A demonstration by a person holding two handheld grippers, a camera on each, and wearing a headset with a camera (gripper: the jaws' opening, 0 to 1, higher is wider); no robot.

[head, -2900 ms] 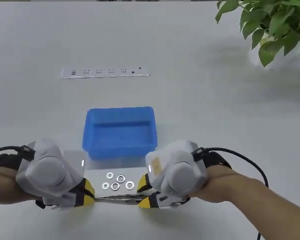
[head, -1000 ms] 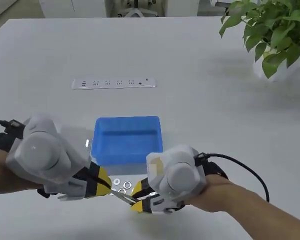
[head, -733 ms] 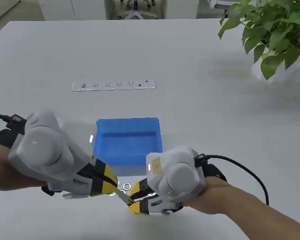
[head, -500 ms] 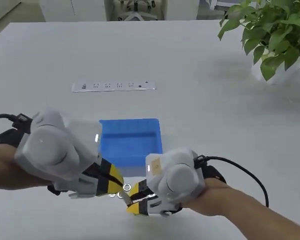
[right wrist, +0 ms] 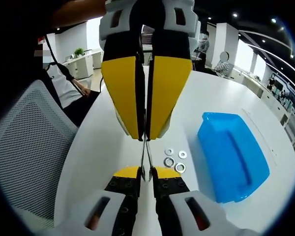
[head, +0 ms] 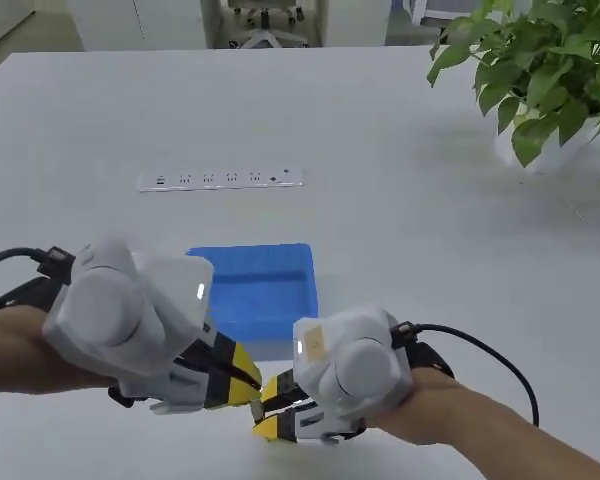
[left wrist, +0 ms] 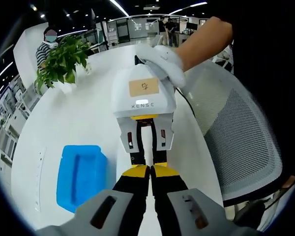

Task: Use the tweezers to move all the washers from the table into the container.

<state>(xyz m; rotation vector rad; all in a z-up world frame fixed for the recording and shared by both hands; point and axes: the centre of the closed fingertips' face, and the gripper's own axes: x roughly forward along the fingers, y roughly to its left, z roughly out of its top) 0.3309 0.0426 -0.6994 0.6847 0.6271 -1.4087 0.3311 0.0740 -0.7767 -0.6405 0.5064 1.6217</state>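
Tweezers (right wrist: 145, 153) | left tool (left wrist: 150, 170) and right tool (right wrist: 140, 172) both clamped on them, tip to tip | washers (right wrist: 174, 160) lie just beside

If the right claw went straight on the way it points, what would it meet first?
Most likely the left claw, facing the right claw tip to tip; the tweezers run between them. The washers sit off to the side.

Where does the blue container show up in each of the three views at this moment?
Head view: the blue container sits at centre, in the lower half.
Left gripper view: the container is at lower left.
Right gripper view: the container is on the right, just past the washers.
Shared landmark: the potted plant, top right in the head view and upper left in the left gripper view.
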